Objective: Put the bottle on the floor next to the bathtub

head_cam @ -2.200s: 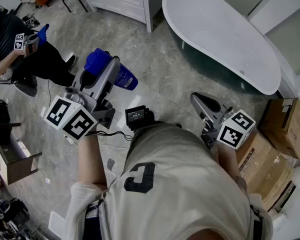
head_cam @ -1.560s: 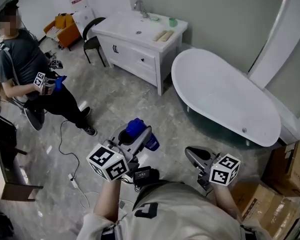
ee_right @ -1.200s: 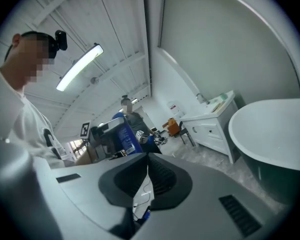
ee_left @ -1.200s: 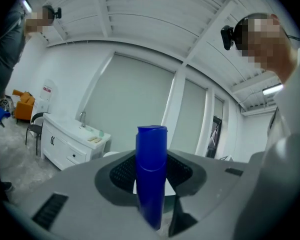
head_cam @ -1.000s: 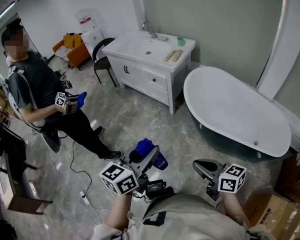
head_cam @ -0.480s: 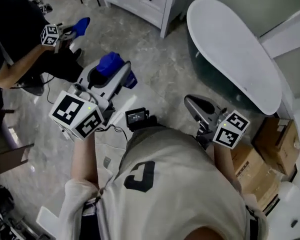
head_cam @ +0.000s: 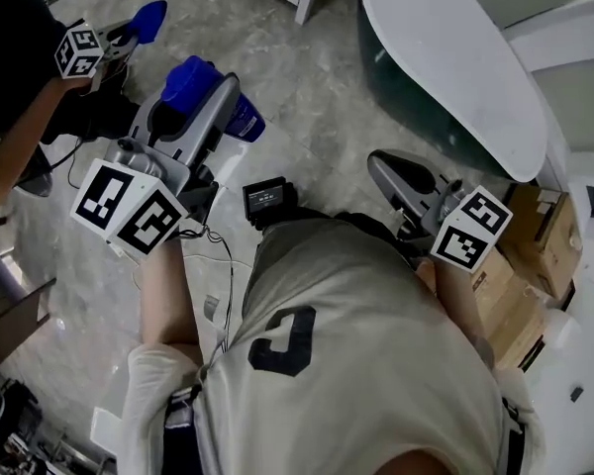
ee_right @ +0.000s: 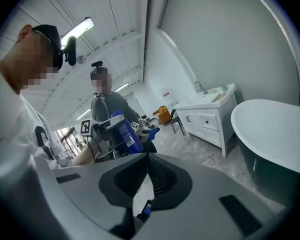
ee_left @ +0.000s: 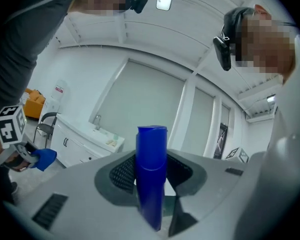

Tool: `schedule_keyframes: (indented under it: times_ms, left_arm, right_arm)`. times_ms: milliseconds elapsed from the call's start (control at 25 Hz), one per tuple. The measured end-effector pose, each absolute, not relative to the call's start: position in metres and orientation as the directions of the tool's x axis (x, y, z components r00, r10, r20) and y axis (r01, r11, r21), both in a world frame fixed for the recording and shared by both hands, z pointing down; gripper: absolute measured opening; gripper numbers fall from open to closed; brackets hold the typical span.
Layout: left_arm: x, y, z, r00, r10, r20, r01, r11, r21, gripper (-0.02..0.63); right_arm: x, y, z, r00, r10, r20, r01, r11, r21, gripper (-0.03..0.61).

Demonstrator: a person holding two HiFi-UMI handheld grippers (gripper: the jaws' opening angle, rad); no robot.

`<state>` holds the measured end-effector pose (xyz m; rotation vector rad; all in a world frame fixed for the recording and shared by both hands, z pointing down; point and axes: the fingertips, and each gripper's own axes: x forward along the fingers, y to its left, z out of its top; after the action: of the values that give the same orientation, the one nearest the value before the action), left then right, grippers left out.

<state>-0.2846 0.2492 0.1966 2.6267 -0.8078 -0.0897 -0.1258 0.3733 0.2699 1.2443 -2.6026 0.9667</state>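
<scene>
A blue bottle point(head_cam: 246, 122) with a blue cap lies nearly level in my left gripper point(head_cam: 213, 102), which is shut on it above the grey marble floor. In the left gripper view the bottle point(ee_left: 151, 184) stands up between the two jaws, pinched at both sides. My right gripper point(head_cam: 388, 169) is shut with nothing in it, hanging near the dark side of the white bathtub point(head_cam: 445, 57) at the upper right. From the right gripper view the bottle point(ee_right: 124, 131) shows at the left and the bathtub point(ee_right: 275, 129) at the right.
Another person point(ee_right: 107, 104) stands at the left holding a gripper with blue tips point(head_cam: 109, 43). A white vanity cabinet point(ee_right: 210, 116) stands beyond the tub. Cardboard boxes point(head_cam: 549, 231) are stacked at the right. A cable point(head_cam: 213, 255) lies on the floor by my feet.
The head view has dropped from the room to the floor beside the tub. My left gripper has kept the bottle and shifted up-left in the picture. The right gripper has barely moved.
</scene>
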Motion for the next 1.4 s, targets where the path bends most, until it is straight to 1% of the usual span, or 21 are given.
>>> schedule_keyframes:
  times_ms: [200, 360, 480, 600, 840, 1080, 1320, 1400]
  left_arm:
    - [-0.256, 0.252, 0.194, 0.872, -0.488, 0.040, -0.463, -0.797, 0.388, 0.195]
    - [-0.228, 0.251, 0.204, 0.894, -0.446, 0.050, -0.420, -0.794, 0.439, 0.195]
    - [-0.206, 0.253, 0.211, 0.900, -0.429, 0.073, -0.414, -0.791, 0.451, 0.195]
    - [-0.188, 0.253, 0.216, 0.897, -0.430, 0.106, -0.429, -0.788, 0.442, 0.195]
    - [-0.173, 0.243, 0.202, 0.840, -0.529, 0.120, -0.532, -0.760, 0.373, 0.195]
    - [-0.120, 0.241, 0.186, 0.798, -0.587, 0.136, -0.597, -0.742, 0.305, 0.195]
    - [-0.058, 0.243, 0.177, 0.762, -0.637, 0.122, -0.631, -0.686, 0.361, 0.195]
    - [-0.046, 0.235, 0.166, 0.731, -0.671, 0.122, -0.667, -0.666, 0.333, 0.195]
  right_arm:
    - [-0.118, 0.382, 0.272, -0.626, -0.700, 0.343, -0.750, 0.422, -0.509, 0.029]
    - [-0.092, 0.382, 0.275, -0.570, -0.753, 0.329, -0.767, 0.344, -0.541, 0.029]
    - [-0.065, 0.376, 0.280, -0.531, -0.789, 0.308, -0.763, 0.289, -0.578, 0.029]
    - [-0.042, 0.365, 0.289, -0.527, -0.799, 0.290, -0.746, 0.271, -0.608, 0.029]
    - [-0.003, 0.346, 0.287, -0.548, -0.806, 0.224, -0.736, 0.337, -0.587, 0.029]
    - [0.049, 0.333, 0.291, -0.616, -0.765, 0.188, -0.692, 0.412, -0.593, 0.029]
    - [0.115, 0.327, 0.292, -0.687, -0.705, 0.176, -0.636, 0.466, -0.615, 0.029]
    - [0.135, 0.319, 0.286, -0.711, -0.684, 0.162, -0.618, 0.499, -0.607, 0.029]
